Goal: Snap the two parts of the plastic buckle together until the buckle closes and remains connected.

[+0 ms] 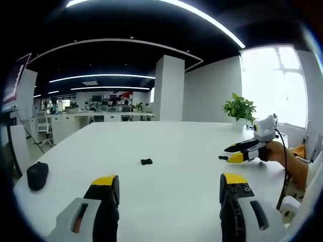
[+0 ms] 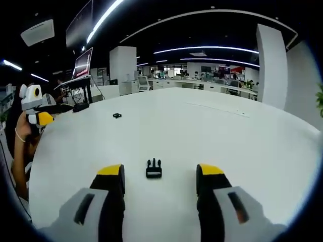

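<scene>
Both our grippers, left gripper [image 1: 165, 187] and right gripper [image 2: 160, 177], are spread wide and empty. The pronged black plastic buckle half [image 2: 154, 169] lies on the white desk [image 2: 212, 131] just beyond our right gripper; the other small black buckle part [image 1: 146, 162] lies beyond our left. We should square up on each and grip its sides.

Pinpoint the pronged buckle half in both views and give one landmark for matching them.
Left gripper view: the pronged buckle half is a dark speck right of centre, just ahead of the right gripper.
Right gripper view: it lies low centre, on the white table, between that view's own jaws.
Shared landmark: the other buckle half, lying apart.
</scene>
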### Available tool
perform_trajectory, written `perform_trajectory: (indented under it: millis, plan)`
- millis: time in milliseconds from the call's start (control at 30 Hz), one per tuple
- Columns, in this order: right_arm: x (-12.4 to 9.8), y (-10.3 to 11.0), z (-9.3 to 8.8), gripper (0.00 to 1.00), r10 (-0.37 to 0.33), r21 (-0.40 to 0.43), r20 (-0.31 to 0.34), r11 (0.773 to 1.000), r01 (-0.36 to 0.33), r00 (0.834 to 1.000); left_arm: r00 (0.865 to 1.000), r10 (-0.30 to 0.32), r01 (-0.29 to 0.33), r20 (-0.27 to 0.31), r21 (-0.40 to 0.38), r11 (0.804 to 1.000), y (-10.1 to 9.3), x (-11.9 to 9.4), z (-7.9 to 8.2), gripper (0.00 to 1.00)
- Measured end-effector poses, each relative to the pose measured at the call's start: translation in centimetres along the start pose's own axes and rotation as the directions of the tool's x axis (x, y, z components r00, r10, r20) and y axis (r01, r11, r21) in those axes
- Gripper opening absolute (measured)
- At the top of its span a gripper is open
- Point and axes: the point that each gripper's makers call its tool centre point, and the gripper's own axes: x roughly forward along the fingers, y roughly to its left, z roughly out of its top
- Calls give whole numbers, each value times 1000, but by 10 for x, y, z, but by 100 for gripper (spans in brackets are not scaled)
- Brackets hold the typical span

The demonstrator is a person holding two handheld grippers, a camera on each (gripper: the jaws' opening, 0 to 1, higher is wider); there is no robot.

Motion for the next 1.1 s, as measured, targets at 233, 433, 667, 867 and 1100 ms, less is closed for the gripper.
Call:
perform_trajectory:
  millis: [233,433,667,867,1100]
  plan:
    - [1,-2,-1,48,-7,1,0,1000,7,1000,1000,-1,1,-7,-1,1000,1,2,-2,83]
    - [3,-1,0,38,4,-19,8,1000,-3,1000,1000,-4,4,-25,-3,1000,0,6,-7,83]
    - [5,0,0,29,2,-26,7,1000,-2,1000,1000,-13,12,-21,-9,1000,-1,8,-7,83]
    - [6,2,-1,25,6,-34,-3,999,-6,1000,999,-22,22,-27,-12,1000,-3,10,-9,83]
    - [6,5,-1,21,21,-30,-4,999,-21,1000,999,-28,28,-33,-11,1000,-4,10,-11,83]
